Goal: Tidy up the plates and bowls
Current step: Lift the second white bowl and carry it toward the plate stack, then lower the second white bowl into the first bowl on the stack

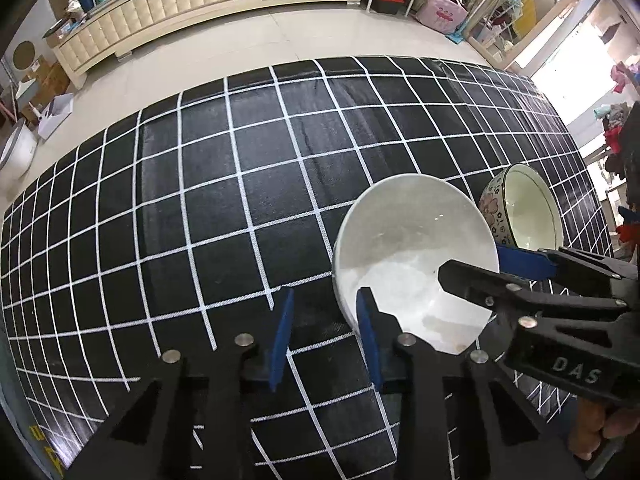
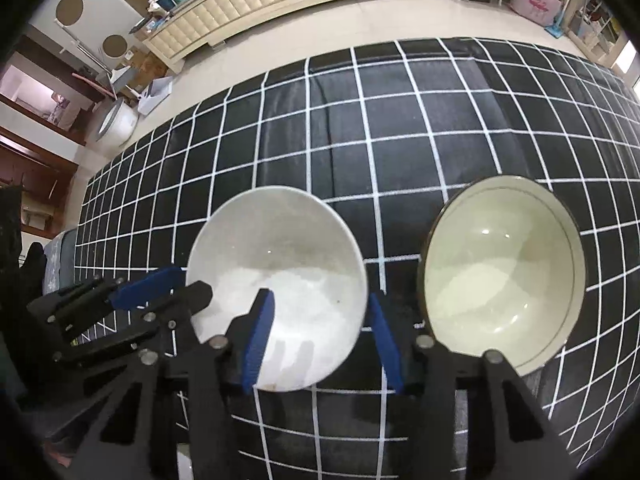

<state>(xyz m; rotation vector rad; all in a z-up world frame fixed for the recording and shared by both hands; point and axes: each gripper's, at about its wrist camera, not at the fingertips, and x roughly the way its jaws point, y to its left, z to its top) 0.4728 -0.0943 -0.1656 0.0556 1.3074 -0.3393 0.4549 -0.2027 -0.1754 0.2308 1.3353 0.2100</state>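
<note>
A plain white bowl [image 1: 416, 248] [image 2: 280, 264] sits upright on the black checked cloth [image 1: 240, 184]. Just to its right stands a floral bowl [image 1: 520, 208] [image 2: 500, 272] with a cream inside. My left gripper [image 1: 324, 296] [image 2: 192, 282] straddles the white bowl's left rim, one blue pad inside and one outside, with cloth showing between the outer pad and the wall. My right gripper [image 2: 320, 300] [image 1: 472, 264] straddles the white bowl's right rim, its outer pad in the gap between the two bowls. Neither pair of pads presses on the rim.
The checked cloth stretches far ahead and to the left of the bowls. Past its far edge lie pale floor tiles, a long cream cabinet [image 1: 160, 4] and shelves with bags [image 1: 444, 12]. A hand [image 1: 600, 428] holds the right gripper's handle.
</note>
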